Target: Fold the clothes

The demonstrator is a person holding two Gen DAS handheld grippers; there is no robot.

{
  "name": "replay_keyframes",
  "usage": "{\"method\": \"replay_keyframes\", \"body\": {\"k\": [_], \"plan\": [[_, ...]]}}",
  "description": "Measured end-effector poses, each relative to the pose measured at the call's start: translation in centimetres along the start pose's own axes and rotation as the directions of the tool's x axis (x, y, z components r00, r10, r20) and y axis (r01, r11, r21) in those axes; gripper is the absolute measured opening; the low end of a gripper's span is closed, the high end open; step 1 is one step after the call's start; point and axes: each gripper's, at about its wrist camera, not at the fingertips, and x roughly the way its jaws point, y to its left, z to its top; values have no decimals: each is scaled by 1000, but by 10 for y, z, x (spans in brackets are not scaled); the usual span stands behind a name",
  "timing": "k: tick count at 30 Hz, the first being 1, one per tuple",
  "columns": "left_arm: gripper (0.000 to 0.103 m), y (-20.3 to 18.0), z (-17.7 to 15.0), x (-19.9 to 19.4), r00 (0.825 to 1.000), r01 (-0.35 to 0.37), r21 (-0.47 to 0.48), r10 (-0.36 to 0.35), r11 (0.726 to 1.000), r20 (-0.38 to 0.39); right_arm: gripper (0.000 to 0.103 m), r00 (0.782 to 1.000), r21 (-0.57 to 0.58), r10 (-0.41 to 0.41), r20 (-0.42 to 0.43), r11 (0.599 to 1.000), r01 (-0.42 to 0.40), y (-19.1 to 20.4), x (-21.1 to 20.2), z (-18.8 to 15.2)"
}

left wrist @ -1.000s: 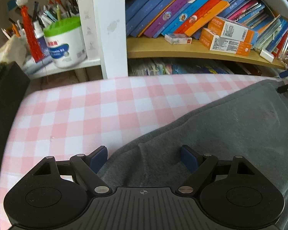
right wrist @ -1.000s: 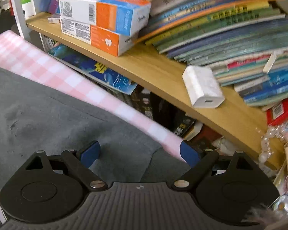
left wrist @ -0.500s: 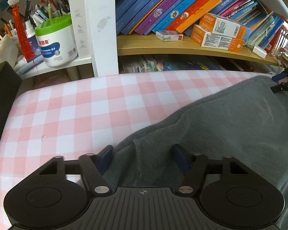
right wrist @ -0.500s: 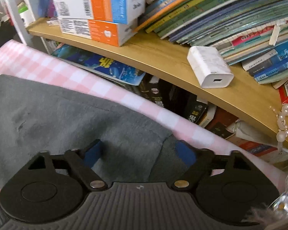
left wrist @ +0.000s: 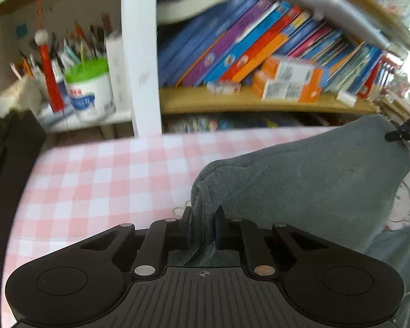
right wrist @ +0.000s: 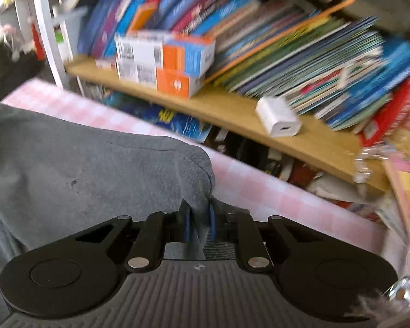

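A grey fleece garment [left wrist: 309, 175] hangs lifted above the pink-and-white checked table [left wrist: 104, 180]. My left gripper [left wrist: 202, 227] is shut on the garment's left corner, with the cloth bunched between its blue pads. My right gripper [right wrist: 199, 221] is shut on the garment's other corner [right wrist: 194, 169], raised off the checked table [right wrist: 262, 191]. The right gripper's tip [left wrist: 404, 134] shows at the far right of the left wrist view, pinching the cloth. The cloth is stretched between the two grippers.
A wooden shelf [left wrist: 246, 101] with leaning books and orange-and-white boxes [left wrist: 289, 84] stands behind the table. A white upright post [left wrist: 139, 54], a green-lidded tub [left wrist: 90, 93] and pens are at the left. A white charger [right wrist: 278, 117] lies on the shelf.
Both grippers have closed on the garment's corners and lifted it off the table. The cloth now hangs between them, and the views have tilted upward.
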Motion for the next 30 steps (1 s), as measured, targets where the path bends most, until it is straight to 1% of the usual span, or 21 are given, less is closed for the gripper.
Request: {"method": "replay_keyframes", "body": {"k": [4, 7, 10, 13, 15, 18, 20, 21, 23, 24, 25, 26, 27, 28, 29, 30], "plan": [[13, -17, -8, -36, 997, -18, 26, 16, 999, 72, 12, 996, 14, -57, 73, 998, 56, 12, -42, -21], [13, -30, -18, -62, 992, -33, 44, 28, 998, 121, 12, 988, 20, -97, 120, 995, 95, 24, -73, -44], [14, -41, -31, -88, 984, -41, 34, 35, 999, 174, 12, 975, 18, -143, 168, 990, 142, 39, -100, -70], [14, -56, -47, -111, 972, -54, 35, 45, 998, 229, 12, 959, -4, -191, 209, 981, 196, 58, -122, -98], [15, -64, -58, -122, 968, -65, 33, 55, 997, 243, 12, 949, -25, -215, 232, 974, 227, 71, -135, -118], [19, -73, -79, -134, 971, -81, 17, 75, 997, 226, 12, 936, -65, -241, 256, 962, 266, 90, -151, -148], [23, -75, -95, -137, 979, -85, -10, 85, 996, 187, 13, 937, -88, -241, 252, 959, 270, 100, -159, -167], [23, -75, -103, -139, 982, -85, -26, 89, 996, 164, 14, 939, -100, -239, 248, 958, 270, 106, -163, -177], [31, -75, -119, -141, 989, -85, -66, 92, 994, 112, 20, 947, -113, -234, 221, 958, 264, 114, -169, -193], [32, -74, -126, -141, 993, -82, -94, 90, 992, 82, 26, 951, -111, -233, 206, 960, 259, 117, -172, -201], [35, -72, -133, -142, 994, -84, -121, 91, 989, 56, 30, 954, -100, -233, 187, 962, 254, 119, -174, -207], [40, -70, -140, -143, 995, -87, -149, 93, 985, 28, 32, 959, -77, -231, 163, 966, 245, 119, -176, -212], [42, -69, -147, -145, 996, -92, -175, 94, 980, 8, 34, 965, -49, -224, 137, 971, 233, 119, -178, -217], [48, -69, -151, -148, 995, -96, -197, 98, 976, 0, 38, 969, -20, -218, 114, 975, 222, 118, -180, -220], [56, -68, -156, -152, 995, -101, -218, 103, 971, -2, 40, 974, 13, -211, 87, 977, 211, 117, -181, -223], [60, -68, -161, -156, 994, -105, -239, 107, 965, -4, 42, 979, 51, -198, 58, 980, 195, 115, -182, -225]]}}
